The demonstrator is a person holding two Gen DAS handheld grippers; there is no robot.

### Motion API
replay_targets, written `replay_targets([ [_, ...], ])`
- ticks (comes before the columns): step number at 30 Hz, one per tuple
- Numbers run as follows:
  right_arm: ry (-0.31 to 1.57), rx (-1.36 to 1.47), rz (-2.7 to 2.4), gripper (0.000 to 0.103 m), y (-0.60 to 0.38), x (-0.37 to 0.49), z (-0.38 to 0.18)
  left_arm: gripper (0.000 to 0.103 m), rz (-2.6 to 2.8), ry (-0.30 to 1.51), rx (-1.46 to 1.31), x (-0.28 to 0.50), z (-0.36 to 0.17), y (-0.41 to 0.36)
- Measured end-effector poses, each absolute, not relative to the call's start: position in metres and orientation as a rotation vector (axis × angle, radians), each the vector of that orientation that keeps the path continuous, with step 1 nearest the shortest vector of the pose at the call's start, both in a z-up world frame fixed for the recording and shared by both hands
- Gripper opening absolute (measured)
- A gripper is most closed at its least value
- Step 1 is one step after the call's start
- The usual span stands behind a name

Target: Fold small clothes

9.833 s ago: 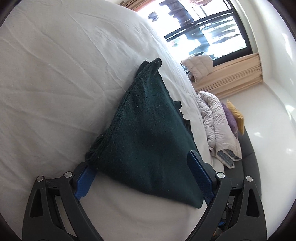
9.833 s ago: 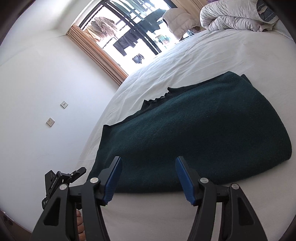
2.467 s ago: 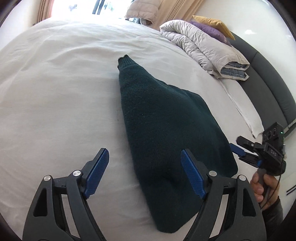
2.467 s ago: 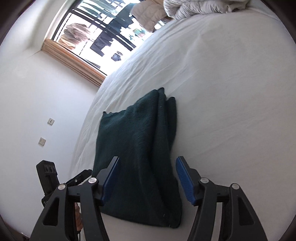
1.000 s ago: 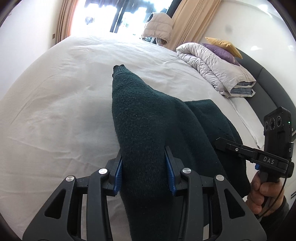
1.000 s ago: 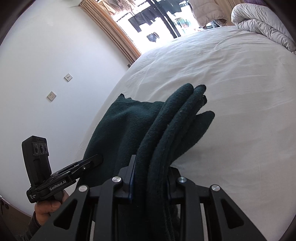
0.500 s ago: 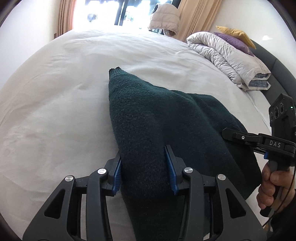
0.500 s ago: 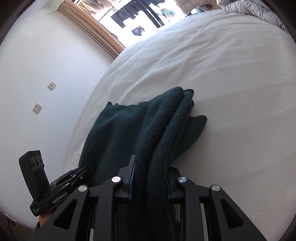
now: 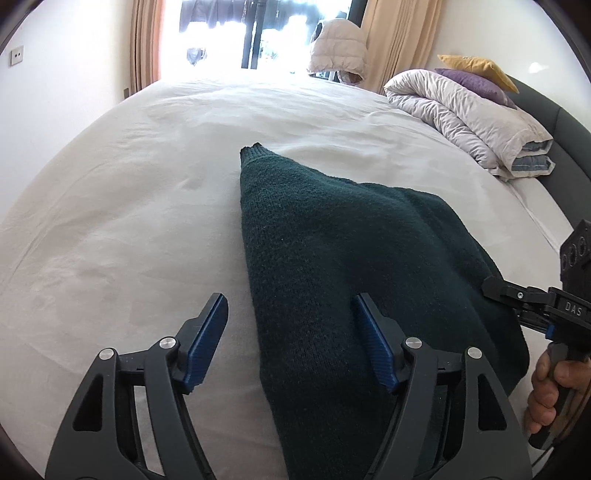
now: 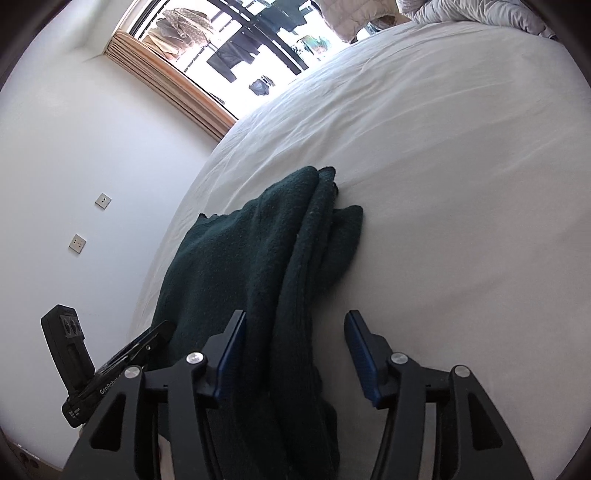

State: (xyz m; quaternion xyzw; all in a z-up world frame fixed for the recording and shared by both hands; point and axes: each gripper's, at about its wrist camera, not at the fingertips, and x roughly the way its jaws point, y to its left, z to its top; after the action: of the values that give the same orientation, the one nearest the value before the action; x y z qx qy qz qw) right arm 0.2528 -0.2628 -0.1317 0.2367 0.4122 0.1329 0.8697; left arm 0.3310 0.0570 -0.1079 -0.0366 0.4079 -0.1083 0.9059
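Observation:
A dark green knitted garment (image 9: 332, 266) lies folded in thick layers on the white bed (image 9: 129, 221). My left gripper (image 9: 291, 339) is open, its blue pads on either side of the garment's near left edge, not pinching it. In the right wrist view the garment (image 10: 266, 266) lies bunched in folds, and my right gripper (image 10: 295, 350) is open over its near end. The right gripper also shows at the right edge of the left wrist view (image 9: 509, 295). The left gripper shows at the lower left of the right wrist view (image 10: 136, 350).
A rolled grey duvet (image 9: 461, 110) with purple and yellow pillows (image 9: 476, 70) lies by the dark headboard (image 9: 569, 147) at the far right. A window with curtains (image 9: 251, 33) is beyond the bed. A white wall (image 10: 74, 184) runs close along the bed's left edge.
Both grippers were shut on the garment and have opened and let it go. The garment has settled on the bed, folded over.

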Motion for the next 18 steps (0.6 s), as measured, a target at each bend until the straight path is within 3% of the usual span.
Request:
replay_targets([
  [8,0.739,0.468,0.192,0.057,-0.261,0.17,-0.096,0.07,-0.141,0.744,-0.023,0.272,-0.067,0.063],
  [12,0.634,0.366,0.147,0.057,-0.252,0.118,-0.062,0.071,-0.094,0.606,0.02,0.217,-0.033,0.066],
  [15,0.507,0.267,0.109,0.067,-0.24,0.073,-0.027,0.088,-0.036,0.445,0.08,0.159,-0.003,0.065],
  [16,0.45,0.236,0.09,0.076,-0.236,0.057,-0.015,0.1,-0.016,0.386,0.095,0.137,0.008,0.064],
  [18,0.339,0.204,0.056,0.093,-0.23,0.029,0.009,0.103,0.038,0.261,0.124,0.093,0.03,0.062],
])
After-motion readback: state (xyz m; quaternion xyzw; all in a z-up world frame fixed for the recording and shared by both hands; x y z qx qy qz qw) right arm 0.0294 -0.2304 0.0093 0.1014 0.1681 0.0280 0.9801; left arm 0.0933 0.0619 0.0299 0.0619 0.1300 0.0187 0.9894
